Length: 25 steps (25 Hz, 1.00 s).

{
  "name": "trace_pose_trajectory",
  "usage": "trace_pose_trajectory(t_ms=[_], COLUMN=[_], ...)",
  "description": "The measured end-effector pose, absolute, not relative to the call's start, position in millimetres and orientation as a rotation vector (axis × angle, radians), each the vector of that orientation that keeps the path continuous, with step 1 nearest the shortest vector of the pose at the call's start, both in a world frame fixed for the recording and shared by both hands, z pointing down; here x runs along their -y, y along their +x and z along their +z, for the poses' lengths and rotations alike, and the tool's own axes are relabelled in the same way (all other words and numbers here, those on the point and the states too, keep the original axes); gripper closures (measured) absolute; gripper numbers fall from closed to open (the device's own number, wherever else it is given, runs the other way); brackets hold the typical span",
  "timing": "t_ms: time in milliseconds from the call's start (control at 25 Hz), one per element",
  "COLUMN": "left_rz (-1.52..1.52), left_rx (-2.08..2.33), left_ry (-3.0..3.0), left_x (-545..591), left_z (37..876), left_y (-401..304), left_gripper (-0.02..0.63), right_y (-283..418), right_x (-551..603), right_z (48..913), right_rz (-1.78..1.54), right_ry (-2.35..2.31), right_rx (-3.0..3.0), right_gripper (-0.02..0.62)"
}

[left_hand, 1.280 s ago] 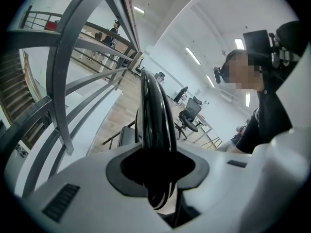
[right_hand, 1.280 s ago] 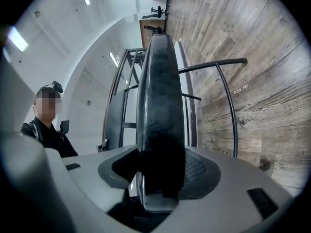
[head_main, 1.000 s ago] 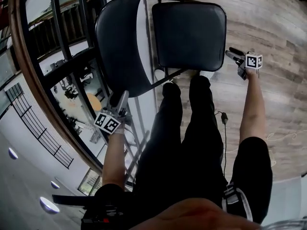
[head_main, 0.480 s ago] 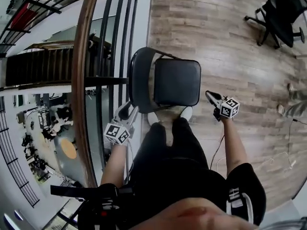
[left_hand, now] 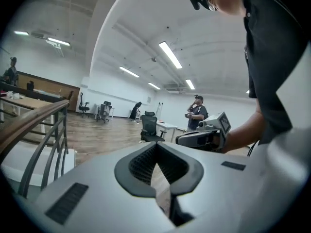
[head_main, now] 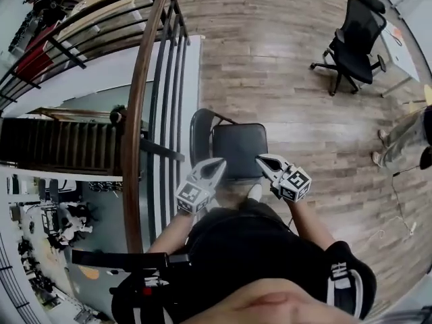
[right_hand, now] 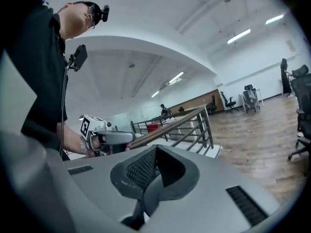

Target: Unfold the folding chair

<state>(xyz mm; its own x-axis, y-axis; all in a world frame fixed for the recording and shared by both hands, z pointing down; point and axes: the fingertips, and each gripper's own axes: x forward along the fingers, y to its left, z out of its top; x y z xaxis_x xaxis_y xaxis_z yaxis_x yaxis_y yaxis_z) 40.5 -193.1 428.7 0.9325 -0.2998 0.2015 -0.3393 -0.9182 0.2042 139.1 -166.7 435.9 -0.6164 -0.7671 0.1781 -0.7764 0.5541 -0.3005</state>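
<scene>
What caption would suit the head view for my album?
Folding chair stands unfolded beside the railing; left tool and right tool are shut, empty.

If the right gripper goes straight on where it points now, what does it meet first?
Probably the railing, straight ahead of the right gripper; the left gripper lies just left of that line. Depth is unclear.

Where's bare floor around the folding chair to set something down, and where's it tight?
Bare wood floor lies right of the folding chair, up to the office chair and a bystander's legs; more lies beyond the chair. Its seat is bare too. It is tight on the left, where the chair stands close beside the railing.
</scene>
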Motion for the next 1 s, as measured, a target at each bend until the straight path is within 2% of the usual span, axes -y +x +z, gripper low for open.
trace_pose_trajectory(t_ms=[360,1000], left_rz=[0.056,0.04], left_rx=[0.385,0.385], left_ry=[2.956,2.991], left_x=[202.3,200.9], left_z=[339.3,329.5], left_y=[79.9,68.8], left_gripper=[0.603,0.603], right_y=[129.6,96.7], right_x=[186.8,189.4], right_z=[313.4,320.8], right_rz=[0.227,0.179], right_ry=[1.401,1.268], right_rx=[2.864,2.892], right_gripper=[0.588,0.588])
